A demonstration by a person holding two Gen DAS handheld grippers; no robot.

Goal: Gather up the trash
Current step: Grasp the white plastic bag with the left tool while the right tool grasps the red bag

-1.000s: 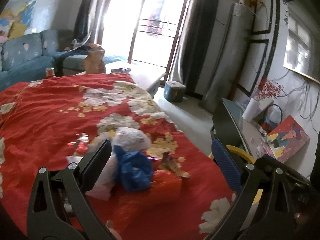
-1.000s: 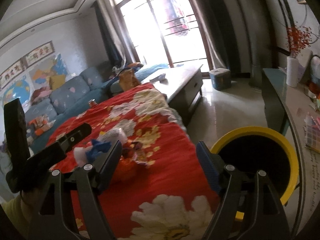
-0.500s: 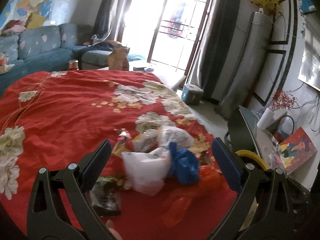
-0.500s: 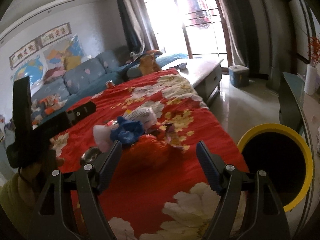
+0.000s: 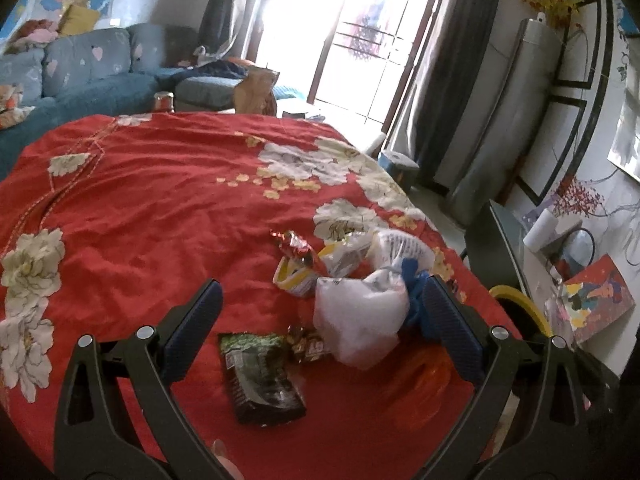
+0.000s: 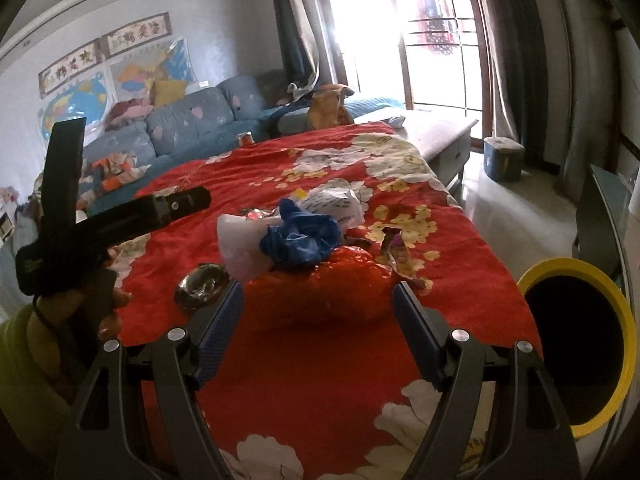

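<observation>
A heap of trash lies on the red flowered cloth: a white plastic bag, a crumpled blue bag, a dark green wrapper, an orange-red plastic bag, a yellow-white packet and a shiny red wrapper. My left gripper is open and empty, above the green wrapper and the white bag. My right gripper is open and empty, with the orange-red bag between its fingers' line of sight. A yellow-rimmed black bin stands at the cloth's right edge.
A blue sofa runs along the far left. A low grey table stands beyond the cloth, with a small blue stool on the floor. A dark side table with a picture and a paper roll lies to the right.
Both grippers have swung left and drawn nearer the heap. The left view now shows the green wrapper and the white bag between its fingers. Both stay open.
</observation>
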